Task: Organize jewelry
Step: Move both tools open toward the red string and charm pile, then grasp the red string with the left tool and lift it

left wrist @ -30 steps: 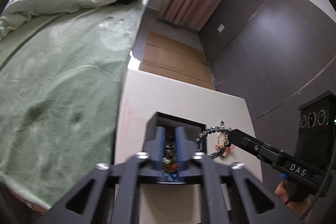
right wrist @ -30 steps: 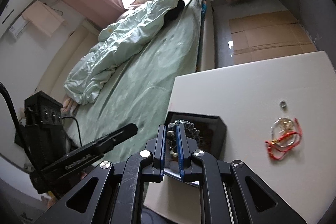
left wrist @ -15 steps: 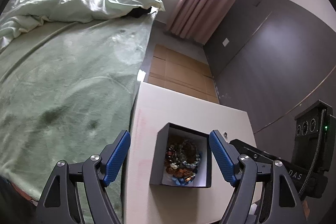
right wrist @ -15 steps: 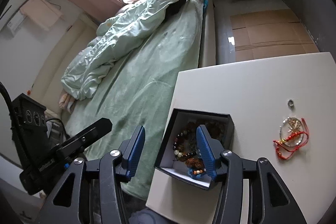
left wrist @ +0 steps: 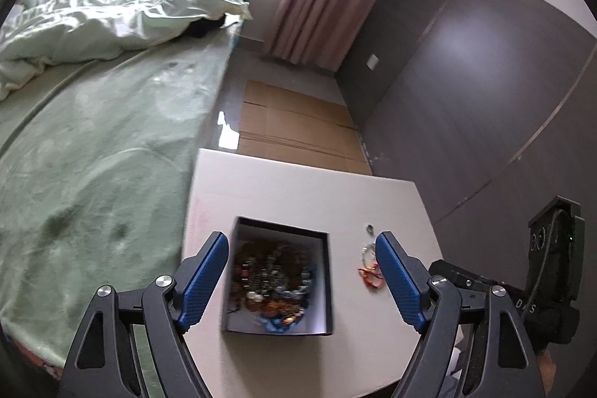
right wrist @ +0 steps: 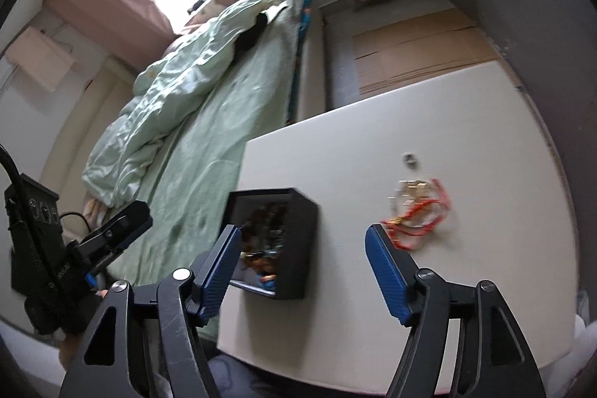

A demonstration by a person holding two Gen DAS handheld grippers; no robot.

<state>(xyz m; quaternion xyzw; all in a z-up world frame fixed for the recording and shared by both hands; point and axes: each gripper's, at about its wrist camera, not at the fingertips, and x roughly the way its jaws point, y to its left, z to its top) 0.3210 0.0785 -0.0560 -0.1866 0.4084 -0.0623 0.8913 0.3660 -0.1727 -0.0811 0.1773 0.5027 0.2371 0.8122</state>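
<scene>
With both sets of jaws spread and empty, I risk snagging the red cord bracelet [right wrist: 418, 221] and flicking the small silver ring [right wrist: 409, 159] off the white counter [right wrist: 485, 122].

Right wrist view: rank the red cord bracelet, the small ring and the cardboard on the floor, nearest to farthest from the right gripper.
From the right gripper:
1. Red cord bracelet, on the white table just beyond the right-side finger.
2. Small ring, farther up the table, past the bracelet.
3. Cardboard, on the floor beyond the table's far edge.
</scene>
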